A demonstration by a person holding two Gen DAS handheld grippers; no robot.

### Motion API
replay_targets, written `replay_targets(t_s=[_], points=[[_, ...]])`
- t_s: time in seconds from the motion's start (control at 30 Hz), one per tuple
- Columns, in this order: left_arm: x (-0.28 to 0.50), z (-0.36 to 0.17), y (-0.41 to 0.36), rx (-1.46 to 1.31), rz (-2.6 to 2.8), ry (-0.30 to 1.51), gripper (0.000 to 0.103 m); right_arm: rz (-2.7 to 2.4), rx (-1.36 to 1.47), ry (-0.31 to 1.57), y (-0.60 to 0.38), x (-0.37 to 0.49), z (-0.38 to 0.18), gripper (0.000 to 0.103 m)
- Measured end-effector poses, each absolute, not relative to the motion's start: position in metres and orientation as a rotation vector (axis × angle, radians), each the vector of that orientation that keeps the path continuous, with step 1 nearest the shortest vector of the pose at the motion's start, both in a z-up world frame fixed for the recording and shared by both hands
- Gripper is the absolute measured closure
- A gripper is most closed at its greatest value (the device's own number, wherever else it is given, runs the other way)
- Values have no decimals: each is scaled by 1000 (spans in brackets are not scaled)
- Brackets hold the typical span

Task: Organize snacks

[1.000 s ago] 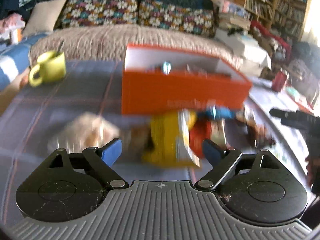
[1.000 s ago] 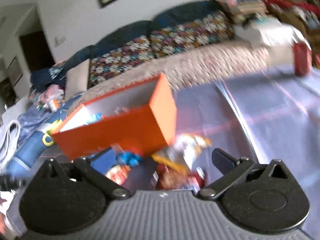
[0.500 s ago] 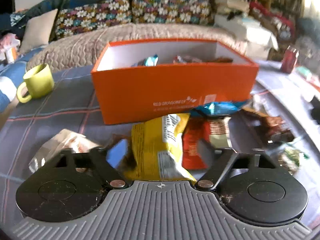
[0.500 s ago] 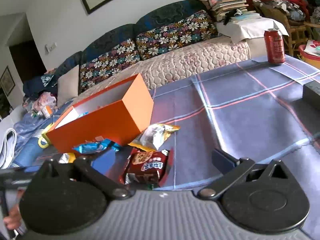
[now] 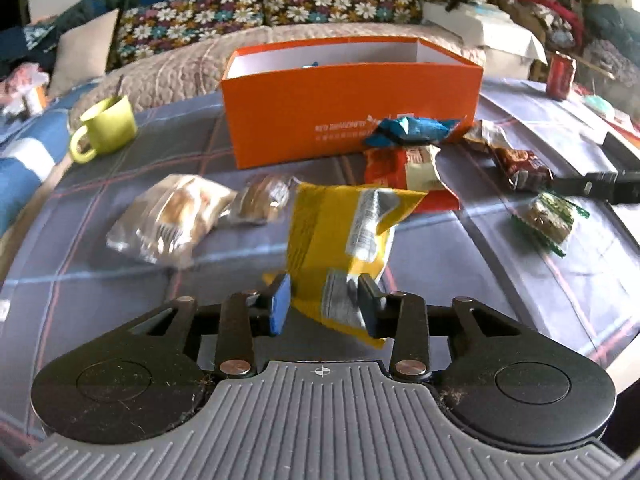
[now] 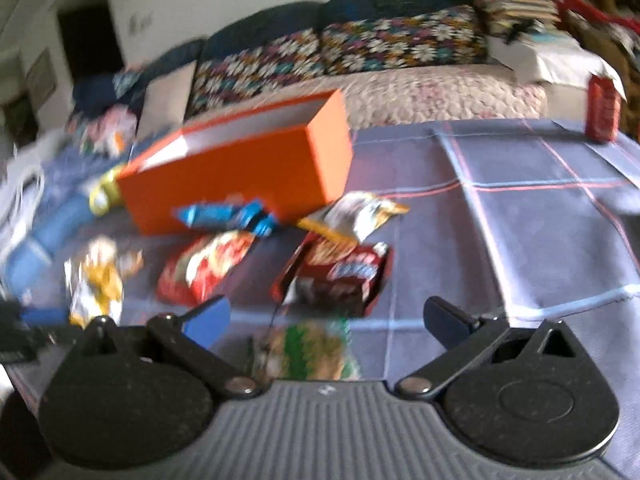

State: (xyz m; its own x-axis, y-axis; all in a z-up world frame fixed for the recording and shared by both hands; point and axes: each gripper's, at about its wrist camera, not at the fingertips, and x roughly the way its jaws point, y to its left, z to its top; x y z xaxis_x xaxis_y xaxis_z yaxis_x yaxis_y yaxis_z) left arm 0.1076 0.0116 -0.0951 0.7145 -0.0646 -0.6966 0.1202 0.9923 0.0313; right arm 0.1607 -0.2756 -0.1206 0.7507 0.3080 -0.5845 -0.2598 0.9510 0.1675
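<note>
Two grippers work over a plaid tablecloth (image 5: 100,248) whose near-right edge curves away just beyond the green packet (image 5: 546,220), while bare cloth shows at the far right around the red can (image 6: 603,110). Largest on the cloth is the orange box (image 5: 352,108), open at the top, its long axis running left to right in the left wrist view, with the sofa (image 5: 248,20) behind it. Snacks crowd its near side: a blue wrapper (image 5: 412,130) touching the box wall, a red bag (image 5: 404,174) just nearer, a dark red pack (image 6: 340,276) to the right, and two clear packets (image 5: 176,216) of baked goods on the left. A lime mug (image 5: 108,128) stands well apart at the far left. The left gripper (image 5: 324,300) is clamped on the near end of the yellow bag (image 5: 344,228), lifted off the cloth with its long axis pointing away toward the box. The right gripper (image 6: 328,320) is spread wide above the green packet, holding nothing.
</note>
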Motion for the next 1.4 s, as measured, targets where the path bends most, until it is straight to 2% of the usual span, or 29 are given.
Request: replay_targets(t_s=[0.2,0.23,0.33,0.47,0.6,0.8,0.97,1.03,1.27,1.4], points=[[108,-92,30,-38,-88,786,82,284,62,634,-264,131,-123,0],[108,-92,33,-43,-83,782,78,279,85,632,-264,123,-122,0],[109,-93,38,-58,-79,780,76,329,224,653,-265,112,-124,0],[112,-98,39,-76,-96,797,74,344,222,695,-252,131,-128,0],[109,-102,41,-79,-98,797,64,324,226,737,-240,160,-134,0],[108,-105,45,-94,-96,804,57,285,158,716,-222,173,-138,0],[105,-107,40,-83,-113,809,54,233,122,683,-215,175,-143,0],[104,-107,39,-76,-109,805,50,206,165,679,-216,175,-143,0],[105,-108,39,-90,-114,815,47,165,279,685,-232,181,-138,0],[105,-110,38,-95,-125,825,46,41,127,704,-227,193,-142,0]])
